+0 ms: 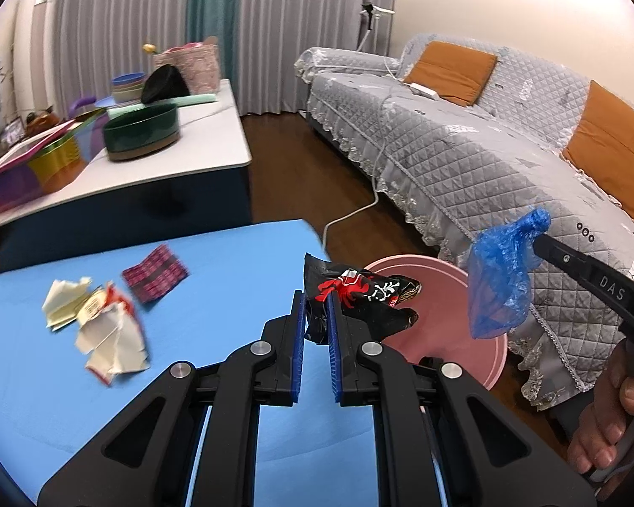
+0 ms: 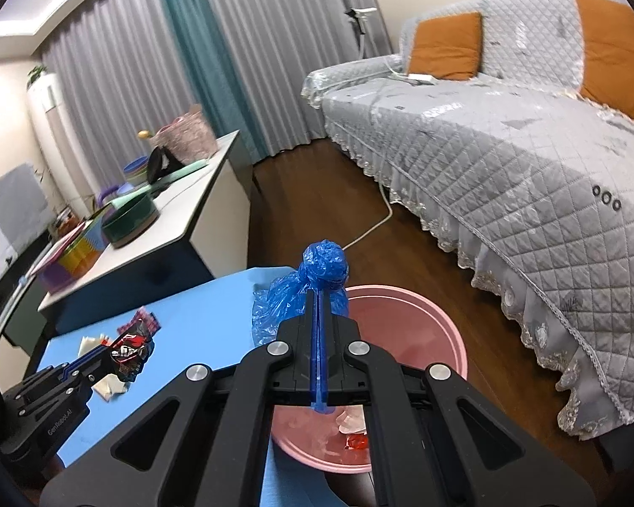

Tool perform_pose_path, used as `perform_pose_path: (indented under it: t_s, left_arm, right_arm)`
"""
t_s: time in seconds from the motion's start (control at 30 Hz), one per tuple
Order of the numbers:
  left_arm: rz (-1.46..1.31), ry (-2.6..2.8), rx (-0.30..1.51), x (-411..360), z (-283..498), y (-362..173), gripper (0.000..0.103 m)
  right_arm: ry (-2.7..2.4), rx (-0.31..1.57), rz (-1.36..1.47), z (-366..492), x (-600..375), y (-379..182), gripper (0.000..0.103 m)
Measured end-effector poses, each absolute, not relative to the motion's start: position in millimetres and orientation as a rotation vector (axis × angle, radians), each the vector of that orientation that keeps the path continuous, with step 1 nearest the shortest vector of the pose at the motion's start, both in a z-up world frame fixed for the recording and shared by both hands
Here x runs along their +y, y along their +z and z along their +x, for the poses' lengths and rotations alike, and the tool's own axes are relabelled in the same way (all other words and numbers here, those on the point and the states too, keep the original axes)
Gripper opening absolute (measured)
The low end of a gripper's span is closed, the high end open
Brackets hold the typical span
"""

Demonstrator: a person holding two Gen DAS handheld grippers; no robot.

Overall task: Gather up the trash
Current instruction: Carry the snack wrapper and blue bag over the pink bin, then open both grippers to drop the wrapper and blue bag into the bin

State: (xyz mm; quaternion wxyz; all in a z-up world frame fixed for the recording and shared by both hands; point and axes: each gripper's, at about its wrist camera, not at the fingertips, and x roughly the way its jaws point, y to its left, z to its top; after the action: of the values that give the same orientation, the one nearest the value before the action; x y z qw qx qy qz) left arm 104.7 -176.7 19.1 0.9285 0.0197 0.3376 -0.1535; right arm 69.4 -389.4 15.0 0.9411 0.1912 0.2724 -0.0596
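My left gripper (image 1: 315,295) is shut on a black and red snack wrapper (image 1: 359,300) and holds it at the blue table's right edge, beside the pink bin (image 1: 452,329). It also shows in the right wrist view (image 2: 127,348). My right gripper (image 2: 319,295) is shut on a crumpled blue plastic bag (image 2: 312,283) above the pink bin's (image 2: 422,325) near rim; the bag also shows in the left wrist view (image 1: 503,283). Torn paper scraps (image 1: 101,329) and a red checked wrapper (image 1: 155,272) lie on the blue table (image 1: 232,262). Some trash lies in the bin's bottom (image 2: 355,439).
A grey quilted sofa (image 1: 486,148) with orange cushions stands to the right of the bin. A white table (image 1: 198,143) behind holds a green round tin (image 1: 141,131), bowls and boxes. A white cable (image 1: 359,207) runs across the wooden floor.
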Motion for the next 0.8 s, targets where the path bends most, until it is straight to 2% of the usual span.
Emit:
perform_pose_path:
  t_s: [0.8]
  left_arm:
    - [0.068,-0.459,0.759,-257,155,10,0.011]
  right_arm:
    - [-0.200,0.628,0.360,81,-414,-3,0.003]
